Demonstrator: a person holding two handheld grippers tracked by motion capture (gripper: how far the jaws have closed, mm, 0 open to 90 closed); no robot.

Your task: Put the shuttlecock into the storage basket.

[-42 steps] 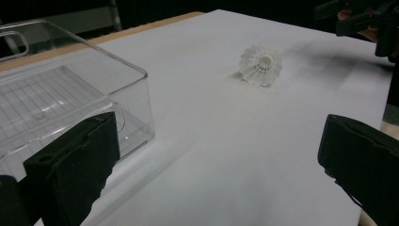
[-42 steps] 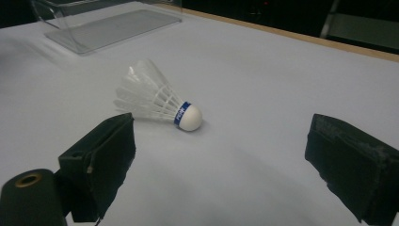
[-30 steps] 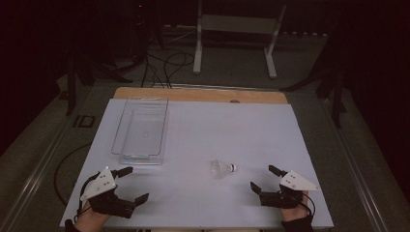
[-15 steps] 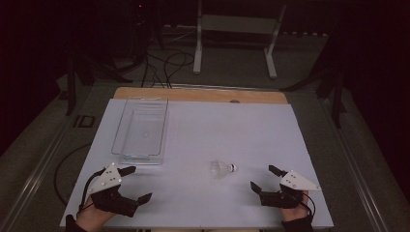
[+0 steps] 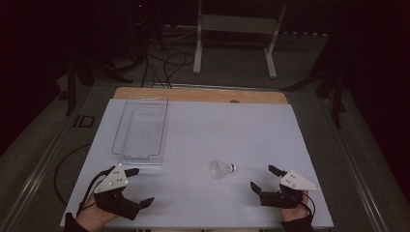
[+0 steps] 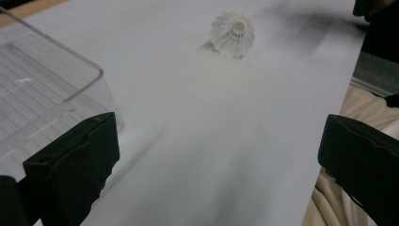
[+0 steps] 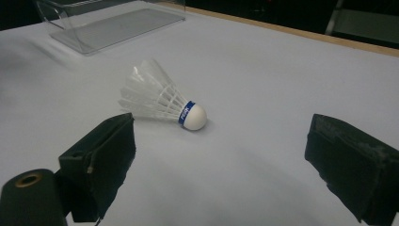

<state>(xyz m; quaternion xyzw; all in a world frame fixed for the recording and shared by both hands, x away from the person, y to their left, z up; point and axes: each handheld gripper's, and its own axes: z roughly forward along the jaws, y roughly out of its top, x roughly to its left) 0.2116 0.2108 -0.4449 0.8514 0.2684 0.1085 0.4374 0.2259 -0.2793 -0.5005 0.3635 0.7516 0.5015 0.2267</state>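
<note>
A white feathered shuttlecock point(image 5: 222, 169) with a blue band on its cork lies on its side on the white table sheet point(image 5: 227, 125). My right gripper point(image 5: 262, 177) rests open just to its right, and the shuttlecock point(image 7: 160, 101) lies a short way ahead of the jaws, toward the left one. My left gripper point(image 5: 142, 186) is open near the front left edge, just below a clear plastic tray point(image 5: 140, 155). In the left gripper view the shuttlecock point(image 6: 233, 34) lies far ahead and the tray point(image 6: 70, 89) is at the left. Both grippers point(image 6: 219, 127) point(image 7: 223, 125) hold nothing.
The tray point(image 7: 113, 28) is empty and stands lengthwise on the table's left half. A wooden strip point(image 5: 203, 95) borders the far edge. Beyond it stand a metal frame point(image 5: 237, 24) and floor cables point(image 5: 164, 58). A pale cloth point(image 6: 348, 197) shows past the table's front edge.
My left gripper has shifted right and a little forward, toward the tray's near end. The right gripper and the shuttlecock have stayed put.
</note>
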